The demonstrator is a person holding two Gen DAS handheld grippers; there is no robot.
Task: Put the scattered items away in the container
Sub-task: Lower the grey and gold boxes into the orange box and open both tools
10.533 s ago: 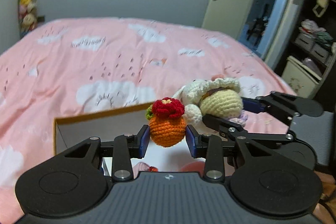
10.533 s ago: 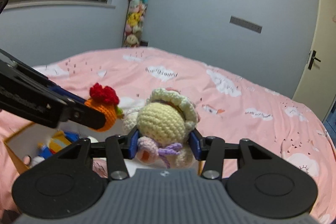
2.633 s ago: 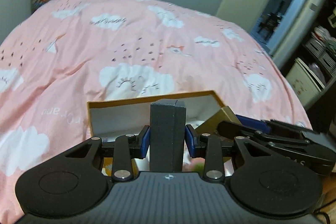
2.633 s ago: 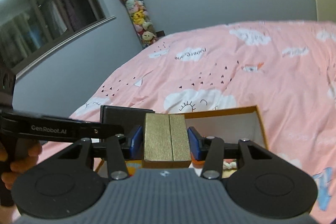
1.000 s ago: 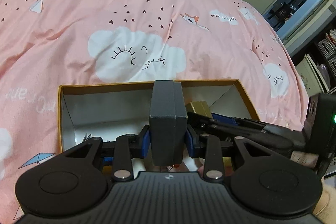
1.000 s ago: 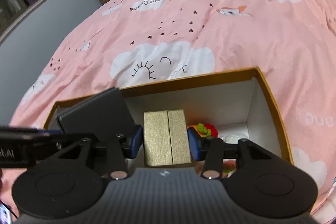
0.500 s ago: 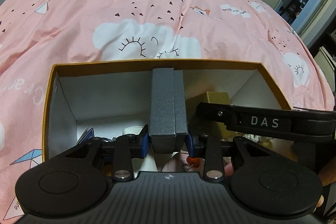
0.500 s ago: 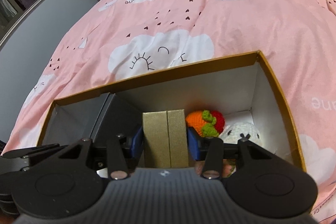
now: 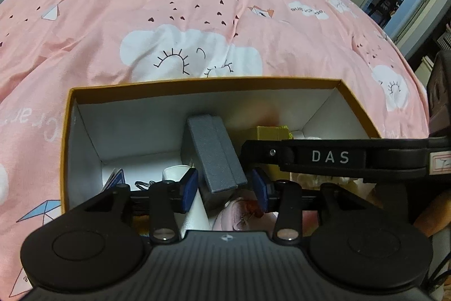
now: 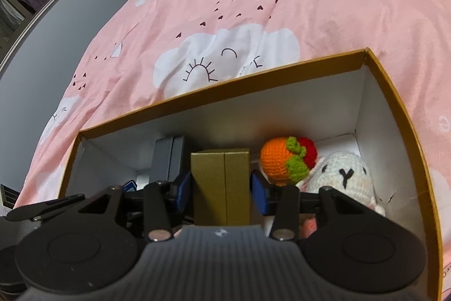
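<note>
Left gripper (image 9: 225,186) jaws opening, grey box (image 9: 215,153) tilting free; right gripper (image 10: 222,192) apparently still pinching rigid, light-looking gold box (image 10: 221,185) by its flat sides.

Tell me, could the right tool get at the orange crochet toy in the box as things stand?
Probably not yet. The right tool is shut on the gold box, so it is occupied, though the orange crochet toy lies uncovered just beside it in the container.

Left gripper (image 9: 225,189) jaws opening around the tilted grey box (image 9: 215,154) inside the container (image 9: 203,82).
</note>
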